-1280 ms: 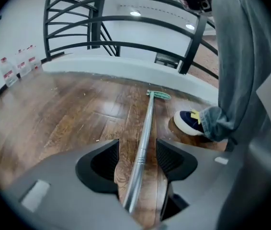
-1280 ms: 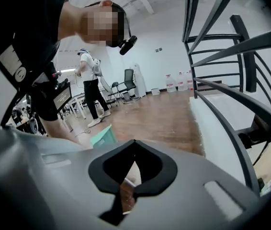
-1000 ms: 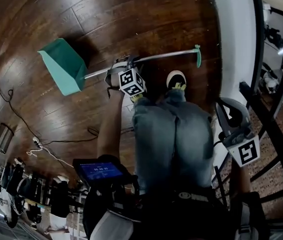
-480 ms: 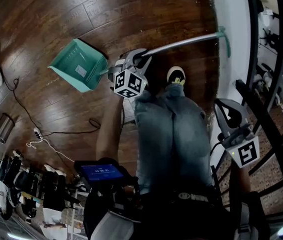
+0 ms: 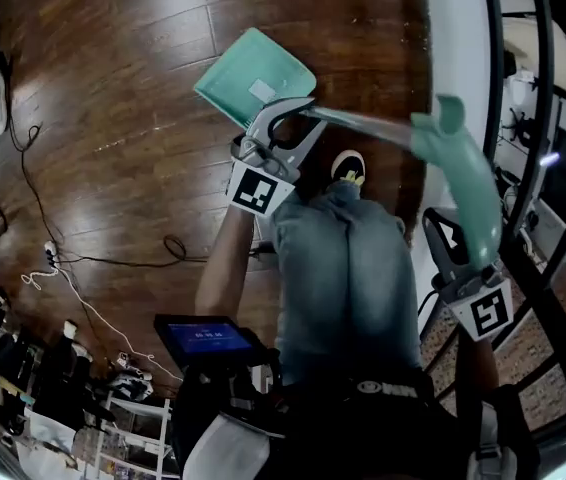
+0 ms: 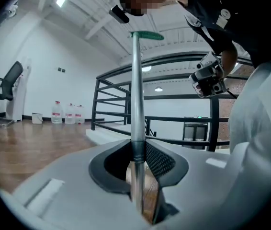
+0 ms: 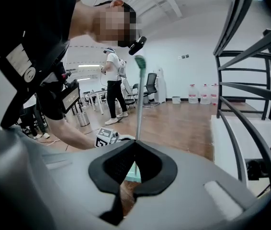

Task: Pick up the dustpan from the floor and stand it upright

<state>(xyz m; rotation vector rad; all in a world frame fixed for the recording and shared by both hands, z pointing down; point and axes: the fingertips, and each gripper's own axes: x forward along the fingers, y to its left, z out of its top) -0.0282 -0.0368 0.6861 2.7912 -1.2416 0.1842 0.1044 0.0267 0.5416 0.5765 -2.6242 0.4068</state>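
The dustpan has a teal pan [image 5: 253, 86] and a long metal handle [image 5: 363, 123] that ends in a green grip [image 5: 458, 173]. It hangs off the floor, pan low and grip rising toward my head. My left gripper [image 5: 288, 120] is shut on the handle just above the pan. In the left gripper view the handle [image 6: 136, 95] stands upright between the pads of the left gripper [image 6: 138, 152], with the grip [image 6: 146, 35] on top. My right gripper [image 5: 441, 223] hangs shut and empty at the right. From the right gripper [image 7: 134, 145] the handle [image 7: 139, 99] shows beyond.
A black metal railing [image 5: 508, 88] and a white ledge [image 5: 458, 38] run along the right. A black cable [image 5: 93, 258] lies on the wood floor at the left. My shoe [image 5: 351, 166] is under the handle. Another person [image 7: 114, 87], chairs and water bottles [image 7: 205, 94] stand far off.
My left gripper has lifted the dustpan off the floor and turned it. The pan swung right, and the green grip rose toward my head. The right gripper rose a little.
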